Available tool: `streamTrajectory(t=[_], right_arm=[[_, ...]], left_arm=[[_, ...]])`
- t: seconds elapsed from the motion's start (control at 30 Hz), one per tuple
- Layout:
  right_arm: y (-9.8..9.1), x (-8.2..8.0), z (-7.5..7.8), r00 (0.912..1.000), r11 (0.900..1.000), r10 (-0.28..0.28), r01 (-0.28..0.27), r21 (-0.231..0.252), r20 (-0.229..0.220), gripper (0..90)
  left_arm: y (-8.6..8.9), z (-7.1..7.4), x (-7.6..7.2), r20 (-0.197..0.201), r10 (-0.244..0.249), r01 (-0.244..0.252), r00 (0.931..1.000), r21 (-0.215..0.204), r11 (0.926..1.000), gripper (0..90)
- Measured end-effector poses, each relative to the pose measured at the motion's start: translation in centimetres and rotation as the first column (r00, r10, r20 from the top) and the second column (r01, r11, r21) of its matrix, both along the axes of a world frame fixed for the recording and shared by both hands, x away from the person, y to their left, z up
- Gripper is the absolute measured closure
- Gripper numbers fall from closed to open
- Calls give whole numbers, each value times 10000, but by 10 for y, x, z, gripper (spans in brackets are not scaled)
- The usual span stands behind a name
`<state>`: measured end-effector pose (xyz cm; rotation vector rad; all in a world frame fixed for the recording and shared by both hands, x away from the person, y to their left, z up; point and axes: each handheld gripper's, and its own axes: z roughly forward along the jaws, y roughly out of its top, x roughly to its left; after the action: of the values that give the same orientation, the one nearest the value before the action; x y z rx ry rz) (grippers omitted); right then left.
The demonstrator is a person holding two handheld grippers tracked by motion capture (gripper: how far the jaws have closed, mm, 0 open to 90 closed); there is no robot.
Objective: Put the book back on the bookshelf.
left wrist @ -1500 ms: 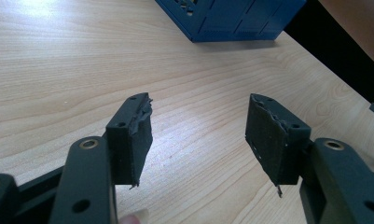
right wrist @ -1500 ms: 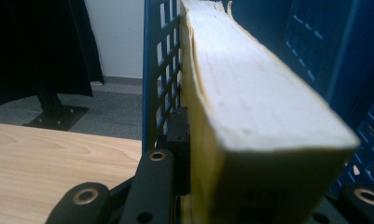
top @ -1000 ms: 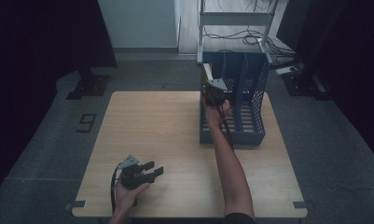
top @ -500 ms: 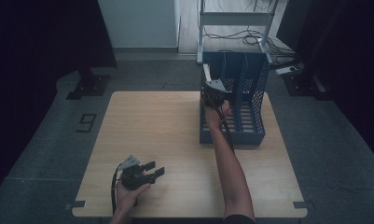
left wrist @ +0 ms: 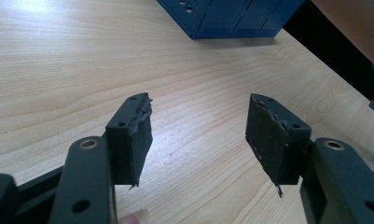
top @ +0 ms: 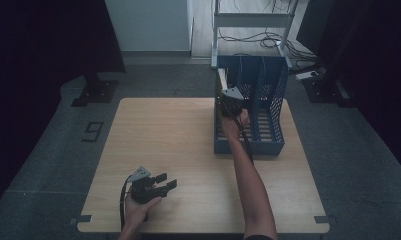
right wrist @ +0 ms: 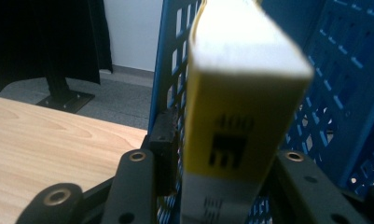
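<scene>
— What is being seen at the right gripper (right wrist: pixel 212 186)?

— A yellow-and-white box (right wrist: pixel 240 107) is being flanked by its two black jaws, which have just been opening. A narrow gap is being shown between the left jaw and the box's side in the right gripper view; the far side of the box is being hidden, so it cannot be told whether that pad is being pressed against it.

— And where is the box being kept?

— It is being stood upright in the leftmost slot of a blue file rack (top: pixel 268 145), just inside the rack's perforated left wall (right wrist: pixel 168 70). In the high view, the box (top: pixel 221 80) is being seen at the back left of the rack, with the right gripper (top: pixel 232 97) right at it.

— What is being shown farther out?

— The rack is being borne on the far right part of a wooden table (top: pixel 158 135). Near the table's front edge, well apart from the rack, the left gripper (top: pixel 164 184) is being held low over bare wood. Its jaws are being kept wide apart, with nothing between them.
</scene>
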<state>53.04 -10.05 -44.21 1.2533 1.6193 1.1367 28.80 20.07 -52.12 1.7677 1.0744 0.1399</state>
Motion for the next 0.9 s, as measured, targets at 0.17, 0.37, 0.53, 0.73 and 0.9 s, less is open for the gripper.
streamTrajectory(t=[0.17, 0.37, 0.53, 0.73, 0.9], right_arm=[[-2, -2, -2, 9999, 9999, 102, -103, -96, -62, 588], [-5, -6, -2, 9999, 9998, 170, -170, -61, -15, 561], [-7, -10, -1, 9997, 9997, 227, -227, -65, -6, 520], [-10, -12, -2, 9997, 9997, 235, -235, 24, -69, 489], [-12, -15, -2, 9993, 9993, 361, -361, 49, -82, 475]], left_arm=[[1, 0, 1, -29, 35, -35, 10000, -11, 10000, 406], [1, 0, 1, -56, 49, -49, 10000, -42, 10000, 406], [1, -1, 3, -95, 70, -70, 9999, -70, 10000, 406], [-2, -2, 3, -107, 56, -56, 9999, 22, 10000, 406], [-4, -3, 2, -127, 24, -23, 9999, 111, 9999, 406]])
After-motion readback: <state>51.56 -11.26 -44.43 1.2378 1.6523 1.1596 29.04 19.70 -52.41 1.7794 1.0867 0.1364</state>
